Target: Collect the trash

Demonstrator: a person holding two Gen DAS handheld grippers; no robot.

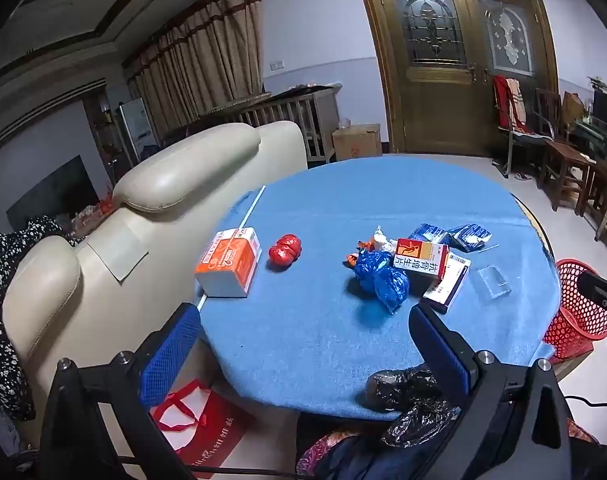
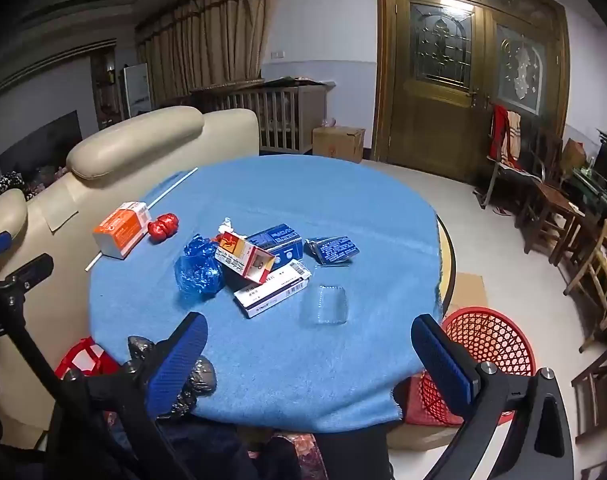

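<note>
Trash lies on a round table with a blue cloth (image 1: 303, 340) (image 2: 283, 356). An orange and white box (image 1: 228, 267) (image 2: 121, 230) sits at the left beside a crumpled red wrapper (image 1: 285, 251) (image 2: 163, 227). A blue plastic bag (image 1: 381, 278) (image 2: 197, 268), a red and yellow carton (image 1: 421, 262) (image 2: 245, 261), a white and blue flat box (image 1: 447, 284) (image 2: 273, 290), blue packets (image 1: 469, 237) (image 2: 331, 249) and a clear plastic lid (image 1: 493, 282) (image 2: 329, 305) lie mid-table. A black bag (image 1: 407, 396) (image 2: 191, 380) hangs at the near edge. My left gripper (image 1: 303, 344) and right gripper (image 2: 309, 356) are open and empty above the near edge.
A red mesh basket (image 1: 579, 304) (image 2: 485, 360) stands on the floor right of the table. A cream sofa (image 1: 143, 216) (image 2: 115, 152) is at the left, a red bag (image 1: 199, 424) below. A white rod (image 1: 249, 212) lies along the table's left edge. Wooden chairs (image 2: 551, 208) stand at the right.
</note>
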